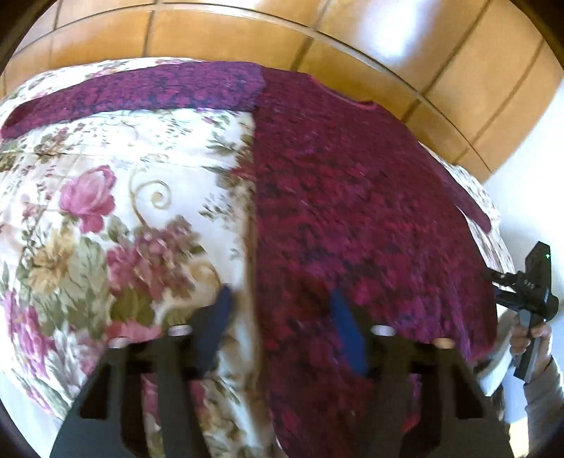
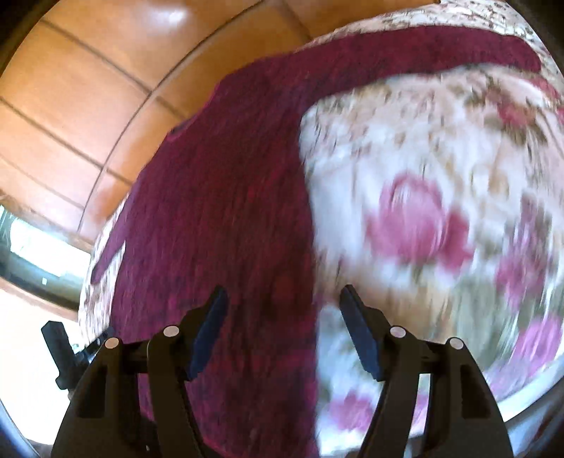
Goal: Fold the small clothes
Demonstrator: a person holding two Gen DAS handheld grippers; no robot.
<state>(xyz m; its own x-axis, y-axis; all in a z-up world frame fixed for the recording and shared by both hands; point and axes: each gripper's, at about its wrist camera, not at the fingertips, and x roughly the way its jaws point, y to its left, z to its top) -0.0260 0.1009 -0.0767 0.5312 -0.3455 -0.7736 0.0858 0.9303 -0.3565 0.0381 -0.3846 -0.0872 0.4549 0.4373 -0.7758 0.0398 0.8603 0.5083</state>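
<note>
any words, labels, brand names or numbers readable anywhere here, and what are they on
None can be read.
Sweater: no tag or print shows.
Floral bedspread: flower pattern only, no lettering.
Right gripper, seen from the left wrist: small pale marks on its black body, too small and blurred to read.
Wooden panelling: plain.

bright daylight, floor glare, heavy motion blur, fisheye-warped edges
</note>
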